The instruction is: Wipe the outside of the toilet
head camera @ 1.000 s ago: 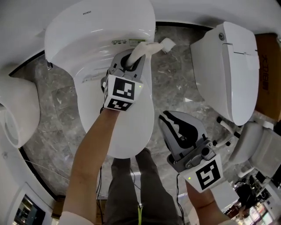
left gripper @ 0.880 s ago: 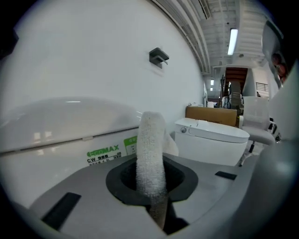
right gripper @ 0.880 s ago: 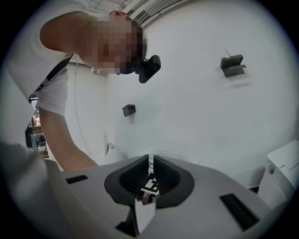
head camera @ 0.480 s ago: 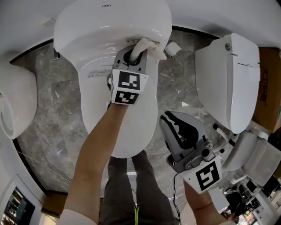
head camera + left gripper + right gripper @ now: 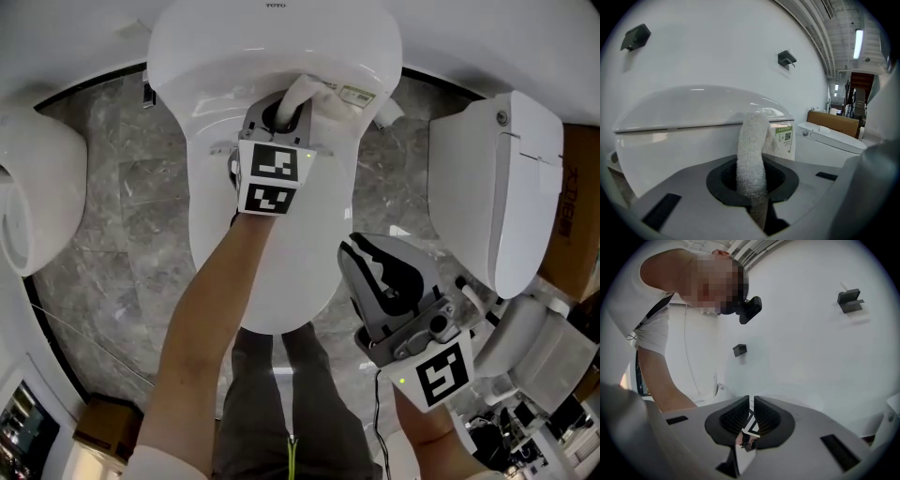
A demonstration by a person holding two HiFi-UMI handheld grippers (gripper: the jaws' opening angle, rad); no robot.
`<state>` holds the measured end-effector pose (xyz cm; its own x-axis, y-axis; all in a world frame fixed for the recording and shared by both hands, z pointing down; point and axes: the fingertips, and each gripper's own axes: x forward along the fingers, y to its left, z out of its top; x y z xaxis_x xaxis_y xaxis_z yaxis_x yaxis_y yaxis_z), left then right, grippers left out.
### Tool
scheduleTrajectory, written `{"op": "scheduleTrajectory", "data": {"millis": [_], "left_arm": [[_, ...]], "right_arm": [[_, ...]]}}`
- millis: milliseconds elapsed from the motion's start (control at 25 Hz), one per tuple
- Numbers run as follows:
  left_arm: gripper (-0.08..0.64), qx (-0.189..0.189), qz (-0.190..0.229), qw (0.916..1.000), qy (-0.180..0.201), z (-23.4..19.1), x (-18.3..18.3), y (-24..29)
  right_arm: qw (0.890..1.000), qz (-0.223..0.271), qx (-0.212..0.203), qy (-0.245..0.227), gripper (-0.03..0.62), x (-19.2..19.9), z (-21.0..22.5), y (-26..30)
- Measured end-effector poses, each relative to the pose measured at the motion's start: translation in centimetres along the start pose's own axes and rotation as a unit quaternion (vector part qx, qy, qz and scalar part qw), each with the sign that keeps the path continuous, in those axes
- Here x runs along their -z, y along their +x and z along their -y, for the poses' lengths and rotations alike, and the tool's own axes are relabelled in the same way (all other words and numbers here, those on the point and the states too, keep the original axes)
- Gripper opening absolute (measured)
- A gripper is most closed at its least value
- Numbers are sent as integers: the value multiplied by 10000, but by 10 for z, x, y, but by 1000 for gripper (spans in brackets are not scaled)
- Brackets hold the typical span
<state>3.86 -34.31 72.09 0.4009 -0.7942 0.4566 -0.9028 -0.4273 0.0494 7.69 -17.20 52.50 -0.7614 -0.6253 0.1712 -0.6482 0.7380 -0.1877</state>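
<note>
The white toilet [image 5: 272, 216] stands in the middle of the head view with its lid down. My left gripper [image 5: 286, 111] is over the rear of the lid, shut on a white cloth [image 5: 309, 94] that rests against the toilet just left of a green label [image 5: 358, 94]. In the left gripper view the cloth [image 5: 752, 150] rises from between the jaws toward the tank [image 5: 693, 112]. My right gripper [image 5: 380, 267] hangs off the toilet's right side above the floor, jaws shut on nothing. Its view faces a white wall.
A second white toilet [image 5: 497, 187] stands close on the right, with a brown box [image 5: 577, 206] behind it. Another white fixture [image 5: 37, 197] sits at the left. Grey marble floor [image 5: 122, 234] surrounds them. The person's legs [image 5: 281, 403] are at the toilet's front.
My left gripper has carried the cloth leftward along the rear of the toilet, from right of the green label to left of it. The right gripper has hardly moved.
</note>
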Motion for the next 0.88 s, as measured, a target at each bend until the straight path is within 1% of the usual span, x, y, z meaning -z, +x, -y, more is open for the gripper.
{"op": "scheduleTrajectory", "data": {"millis": [200,400,720,880], "left_arm": [[57,-190,4,9997,-141,-23,6,-11],[57,-374,-68,9992,-132,-52,16,-25],[57,-751,-139,9967,-286,-106,33,-53],[57,-863,-170,9957,-283,-128,40,-66]], "right_arm": [[9999,33,-75,-88,54,-1,-8,11],[9999,31,-116,-52,54,0,-20,20],[9997,-23,-233,-62,54,4,-36,41],[9993,-49,-335,-151,54,4,-51,56]]}}
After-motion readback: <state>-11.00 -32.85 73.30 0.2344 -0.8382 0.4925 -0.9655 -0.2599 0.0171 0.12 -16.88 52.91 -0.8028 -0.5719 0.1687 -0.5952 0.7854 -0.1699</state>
